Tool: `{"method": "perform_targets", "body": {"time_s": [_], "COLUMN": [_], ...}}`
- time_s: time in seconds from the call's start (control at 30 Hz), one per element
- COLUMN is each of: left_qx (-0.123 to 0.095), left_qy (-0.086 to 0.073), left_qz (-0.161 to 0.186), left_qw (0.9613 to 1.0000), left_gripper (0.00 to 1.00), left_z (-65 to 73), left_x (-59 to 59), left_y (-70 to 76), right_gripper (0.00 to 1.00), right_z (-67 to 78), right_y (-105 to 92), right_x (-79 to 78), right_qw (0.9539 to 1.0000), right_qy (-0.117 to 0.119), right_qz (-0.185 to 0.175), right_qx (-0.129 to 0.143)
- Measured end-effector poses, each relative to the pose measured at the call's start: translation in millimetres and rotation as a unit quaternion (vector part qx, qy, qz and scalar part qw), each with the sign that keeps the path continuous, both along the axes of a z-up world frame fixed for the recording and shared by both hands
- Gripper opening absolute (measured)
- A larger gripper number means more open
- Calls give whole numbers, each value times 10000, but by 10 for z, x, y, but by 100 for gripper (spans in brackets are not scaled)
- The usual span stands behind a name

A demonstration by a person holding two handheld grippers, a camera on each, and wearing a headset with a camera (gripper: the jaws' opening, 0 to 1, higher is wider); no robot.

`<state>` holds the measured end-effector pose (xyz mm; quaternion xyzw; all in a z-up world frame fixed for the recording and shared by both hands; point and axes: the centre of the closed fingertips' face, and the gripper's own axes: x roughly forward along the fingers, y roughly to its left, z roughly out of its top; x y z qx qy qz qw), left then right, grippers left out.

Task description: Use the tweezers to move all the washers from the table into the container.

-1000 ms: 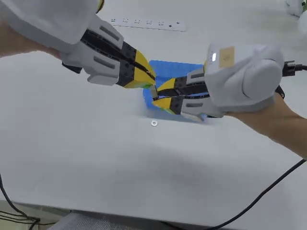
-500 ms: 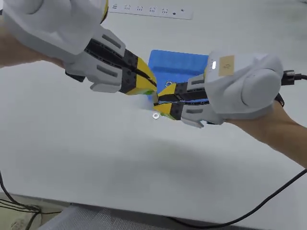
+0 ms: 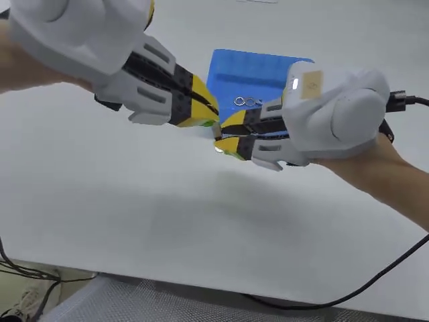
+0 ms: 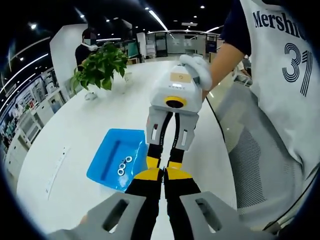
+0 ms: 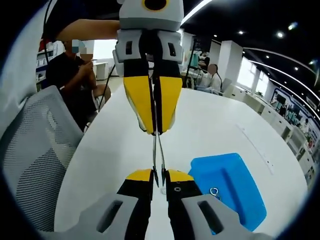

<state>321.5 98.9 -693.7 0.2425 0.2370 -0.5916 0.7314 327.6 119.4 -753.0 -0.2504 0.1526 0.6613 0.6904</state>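
right gripper (image 5: 159, 176): its jaws are standing narrow, hugging the two legs of the tweezers (image 5: 157, 150) close to their tips and appearing to press them.
left gripper (image 5: 156, 131): its jaws are clamping the rear end of the tweezers from the opposite side.
tweezers: thin metal legs, probably springy. The tips are pointing down, just above the table (image 5: 210, 125).
washer (image 5: 163, 190): it is lying flat on the table just beside the tips, near the container.
handling: the washer is likely light, hard, slick and very thin, offering little edge. Pinching across the ring, one tip through the hole, looks safest, since a hard squeeze risks flicking it away.
container (image 5: 240, 200): a blue tray, already holding the stored washers (image 3: 249, 102).
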Motion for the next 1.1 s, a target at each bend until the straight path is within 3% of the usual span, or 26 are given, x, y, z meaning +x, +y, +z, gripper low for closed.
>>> {"method": "perform_targets", "body": {"time_s": [0.5,1.1], "left_qx": [15,108], "left_qy": [145,232], "left_qz": [27,-53], "left_qw": [9999,9997], "left_gripper": [5,5], "left_z": [-190,-262], "left_x": [136,137], "left_y": [26,-16], "right_gripper": [11,11], "right_z": [-170,-249], "right_y": [0,0], "right_x": [78,85], "right_qw": [9998,9995], "right_qy": [148,262], "right_qz": [9,45], "right_qx": [-117,-158]}}
